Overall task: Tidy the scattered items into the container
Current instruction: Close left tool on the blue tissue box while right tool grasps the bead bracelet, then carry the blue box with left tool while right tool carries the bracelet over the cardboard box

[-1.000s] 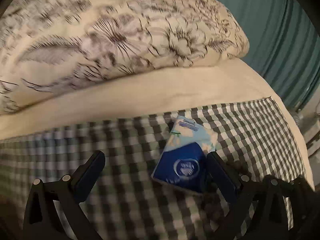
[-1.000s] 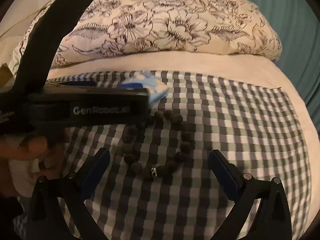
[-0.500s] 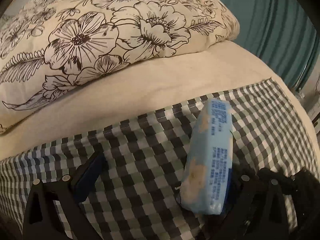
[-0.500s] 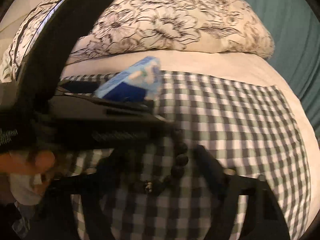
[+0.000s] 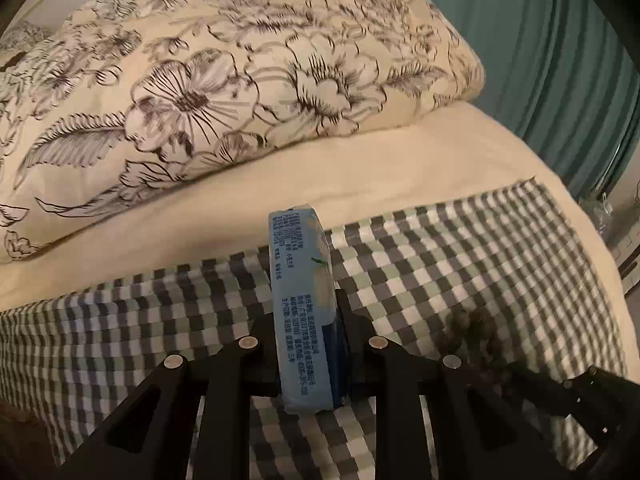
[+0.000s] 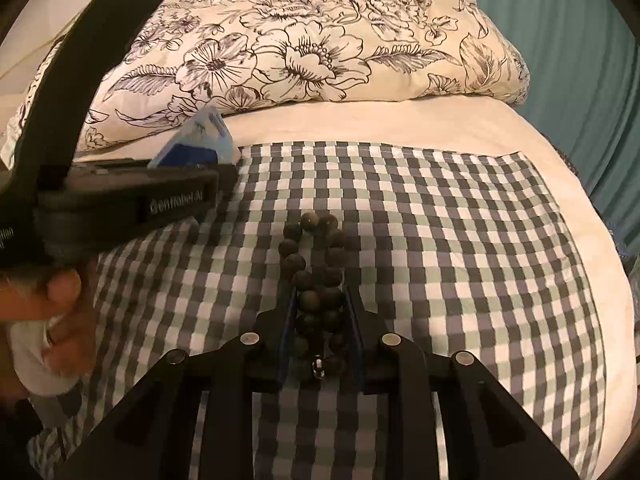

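Note:
My left gripper (image 5: 306, 320) is shut on a light-blue tissue pack (image 5: 302, 304), held on edge above the checked cloth (image 5: 460, 276). The pack also shows in the right wrist view (image 6: 200, 140), sticking out of the left gripper body (image 6: 120, 200). My right gripper (image 6: 320, 312) is shut on a dark beaded bracelet (image 6: 316, 264), whose far loop lies on the checked cloth (image 6: 460, 240). The bracelet shows as a dark blur in the left wrist view (image 5: 468, 332). No container is in view.
A floral pillow (image 5: 224, 80) lies behind the cloth on a cream sheet (image 5: 360, 184). A teal curtain (image 5: 560, 60) hangs at the right. The person's hand (image 6: 52, 312) holds the left gripper at the left edge.
My left gripper has closed on the tissue pack and lifted it upright. My right gripper has moved forward and closed on the bracelet, squeezing its loop narrow.

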